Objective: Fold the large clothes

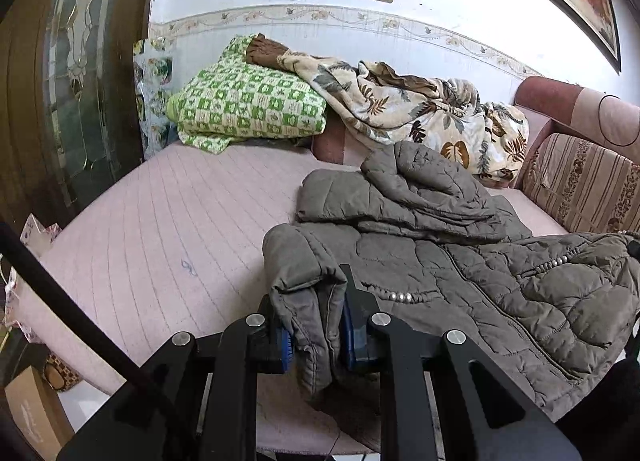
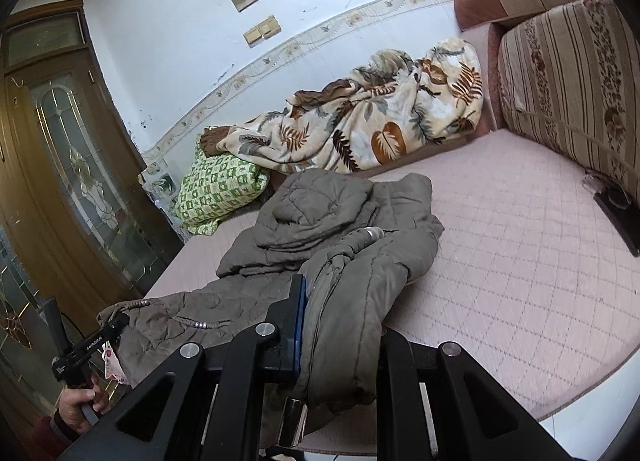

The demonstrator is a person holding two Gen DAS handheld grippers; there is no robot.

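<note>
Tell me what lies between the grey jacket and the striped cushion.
Only bare pink quilted mattress; the right wrist view shows nothing on that stretch between the grey jacket and the striped cushion.

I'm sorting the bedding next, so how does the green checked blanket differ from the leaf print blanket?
The green checked blanket is folded into a neat block; the leaf print blanket lies crumpled and spread out. The green one is green and pale checks, the leaf one cream with brown leaves. Both sit against the wall, touching.

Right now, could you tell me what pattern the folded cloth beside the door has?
The folded cloth has a green and cream check, clearest in the left wrist view.
</note>
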